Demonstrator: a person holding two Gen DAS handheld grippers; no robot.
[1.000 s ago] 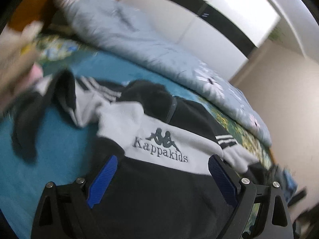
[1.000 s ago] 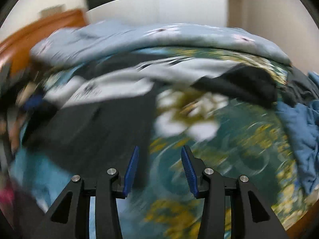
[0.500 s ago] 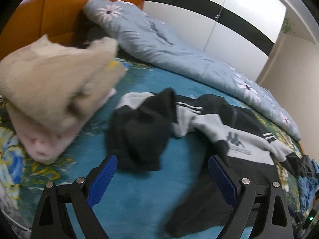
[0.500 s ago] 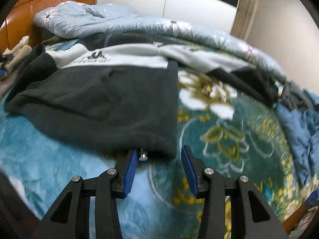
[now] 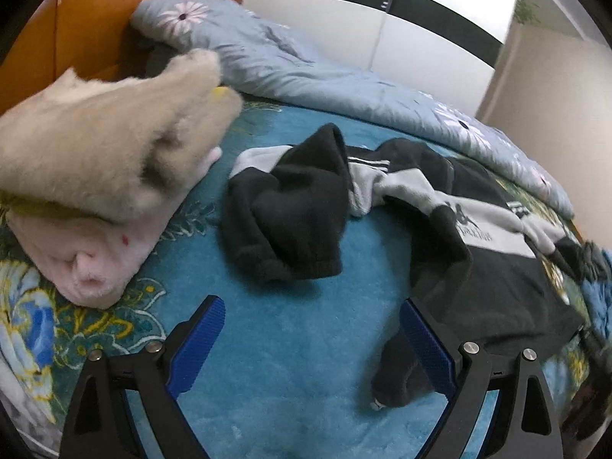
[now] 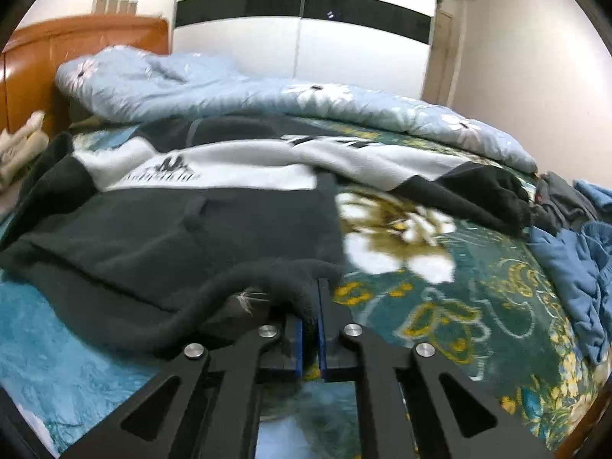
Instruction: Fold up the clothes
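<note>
Pinching the hoodie [image 6: 160, 237] hem, right gripper [image 6: 310, 329] fingers are clamped; left gripper [image 5: 310, 348], fingers spread, sits just left of its other corner.

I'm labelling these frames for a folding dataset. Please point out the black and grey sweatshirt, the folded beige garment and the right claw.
Black and grey sweatshirt [image 6: 160, 229]: right wrist view, black lower front.
Folded beige garment [image 5: 103, 145]: left wrist view, fuzzy top.
Right claw [image 6: 310, 306]: right wrist view, shut on the sweatshirt's hem.

right gripper [image 6: 310, 321] now clamped on hoodie [image 6: 183, 229] hem
</note>
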